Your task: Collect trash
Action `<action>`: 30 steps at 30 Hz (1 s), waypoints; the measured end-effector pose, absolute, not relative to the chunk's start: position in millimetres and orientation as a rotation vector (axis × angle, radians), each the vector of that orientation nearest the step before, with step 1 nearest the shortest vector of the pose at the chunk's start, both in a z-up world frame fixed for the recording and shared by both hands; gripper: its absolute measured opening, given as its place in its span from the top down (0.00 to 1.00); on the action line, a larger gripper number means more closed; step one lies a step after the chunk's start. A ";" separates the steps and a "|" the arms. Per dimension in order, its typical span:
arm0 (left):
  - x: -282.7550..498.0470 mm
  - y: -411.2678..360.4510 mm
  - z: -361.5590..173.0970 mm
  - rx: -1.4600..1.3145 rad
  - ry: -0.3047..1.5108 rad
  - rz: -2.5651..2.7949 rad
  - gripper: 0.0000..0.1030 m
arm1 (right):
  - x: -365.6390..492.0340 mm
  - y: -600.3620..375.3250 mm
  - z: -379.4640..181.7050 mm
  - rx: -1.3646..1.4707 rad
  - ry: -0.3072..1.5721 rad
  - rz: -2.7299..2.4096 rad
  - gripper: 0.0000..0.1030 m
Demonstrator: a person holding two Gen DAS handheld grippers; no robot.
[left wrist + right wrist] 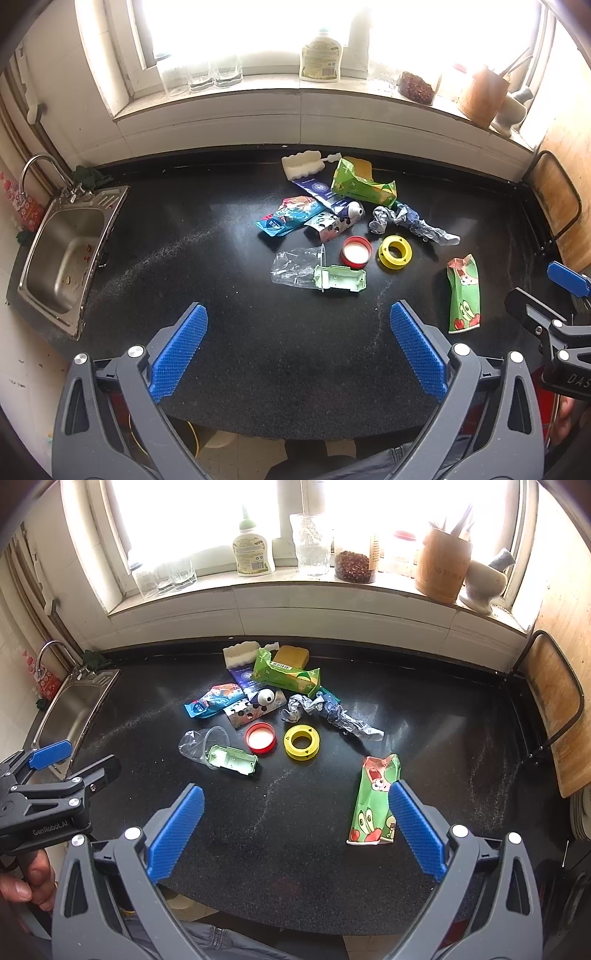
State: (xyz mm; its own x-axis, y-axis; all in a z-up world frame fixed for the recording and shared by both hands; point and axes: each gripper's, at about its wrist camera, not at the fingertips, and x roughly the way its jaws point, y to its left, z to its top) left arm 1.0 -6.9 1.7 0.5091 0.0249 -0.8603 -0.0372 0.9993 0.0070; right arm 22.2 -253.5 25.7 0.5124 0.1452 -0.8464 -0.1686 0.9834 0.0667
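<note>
Trash lies on the black counter [229, 325]: a crushed green cartoon carton [463, 295] [375, 801], a red lid [355, 252] [260, 738], a yellow ring [395, 252] [301, 741], a pale green plastic case [340, 279] [232, 760], a clear plastic cup [293, 266], a blue wrapper [288, 216], a green carton [364, 184], crumpled foil [406, 221]. My left gripper [299, 350] is open and empty, above the counter's near part. My right gripper [295, 830] is open and empty; its right finger [413, 827] overlaps the green cartoon carton's edge in view.
A steel sink [62, 254] with a tap is at the left. A white sponge [301, 166] and a yellow sponge [291, 657] lie at the back. The windowsill holds a soap bottle [320, 59], glasses, a jar and a wooden holder [441, 568]. A wooden board [554, 701] stands at the right.
</note>
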 end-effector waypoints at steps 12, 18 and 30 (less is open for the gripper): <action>-3.6 -9.0 3.2 -0.015 1.039 0.037 0.06 | 18.6 -254.0 26.6 -0.031 1.013 0.195 0.06; -5.8 -9.4 2.1 -0.015 1.043 0.037 0.06 | 18.3 -253.6 26.8 -0.029 1.013 0.195 0.06; -3.5 -9.5 1.3 -0.013 1.051 0.043 0.06 | 19.0 -256.9 25.7 -0.017 1.014 0.201 0.06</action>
